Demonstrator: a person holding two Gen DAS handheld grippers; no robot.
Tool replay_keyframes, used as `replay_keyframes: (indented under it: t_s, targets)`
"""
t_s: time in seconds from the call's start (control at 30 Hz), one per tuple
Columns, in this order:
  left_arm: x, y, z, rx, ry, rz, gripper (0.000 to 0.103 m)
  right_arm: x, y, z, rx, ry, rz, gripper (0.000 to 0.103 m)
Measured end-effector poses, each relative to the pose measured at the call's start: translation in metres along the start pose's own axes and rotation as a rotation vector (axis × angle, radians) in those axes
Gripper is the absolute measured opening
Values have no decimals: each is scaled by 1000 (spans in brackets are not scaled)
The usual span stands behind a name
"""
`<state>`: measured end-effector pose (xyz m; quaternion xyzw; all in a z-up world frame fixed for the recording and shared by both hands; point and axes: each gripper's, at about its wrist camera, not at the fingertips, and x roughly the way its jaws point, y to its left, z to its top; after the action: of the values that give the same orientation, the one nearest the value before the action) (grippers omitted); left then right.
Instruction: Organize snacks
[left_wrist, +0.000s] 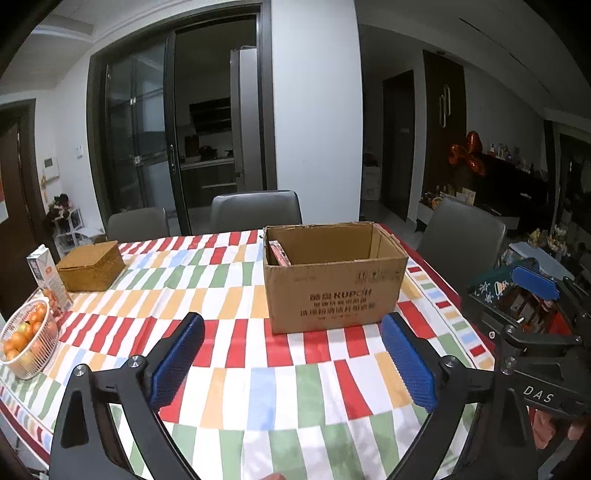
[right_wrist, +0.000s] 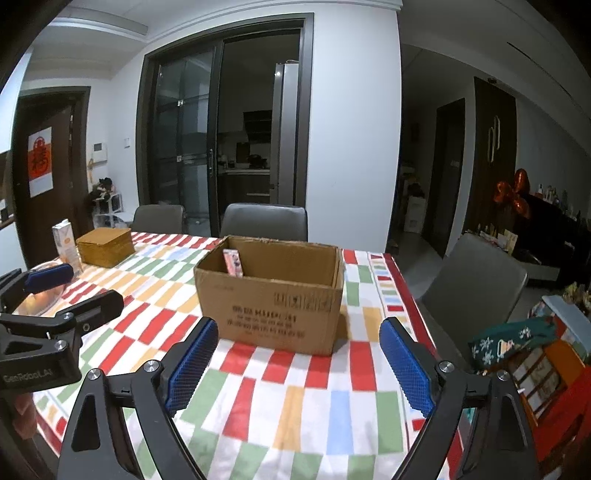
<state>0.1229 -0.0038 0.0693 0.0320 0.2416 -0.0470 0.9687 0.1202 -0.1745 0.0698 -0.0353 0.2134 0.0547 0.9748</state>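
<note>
An open cardboard box (left_wrist: 332, 291) stands on the checkered tablecloth, also in the right wrist view (right_wrist: 273, 295). A pink snack packet (left_wrist: 279, 253) leans inside against its left wall, also in the right wrist view (right_wrist: 233, 262). My left gripper (left_wrist: 291, 325) is open and empty, just short of the box. My right gripper (right_wrist: 297, 330) is open and empty, near the box's front. A pile of snack packs (right_wrist: 532, 354) sits off the table's right edge, with a dark green pack on top (left_wrist: 495, 284).
A woven box (left_wrist: 92, 266), a milk carton (left_wrist: 48, 277) and a white basket of oranges (left_wrist: 26, 343) stand at the table's left. Grey chairs (right_wrist: 266, 221) ring the far and right sides. The table's red edge (right_wrist: 402, 280) runs along the right.
</note>
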Motion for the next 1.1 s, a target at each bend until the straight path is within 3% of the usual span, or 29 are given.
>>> replay_keyframes:
  t_s: [0.1,0.4,1.1]
  targets:
    - [-11,-5,-10,11,-17,9,103,-10,-2,-11,10,2,2,91]
    - [-22,-14,-21,22,-32,20,103,-25,-9,-33,34,31,-16,91]
    - [-33,-19,-36,26,-35,32,103,-32,-11,-51,51,52,-18,91]
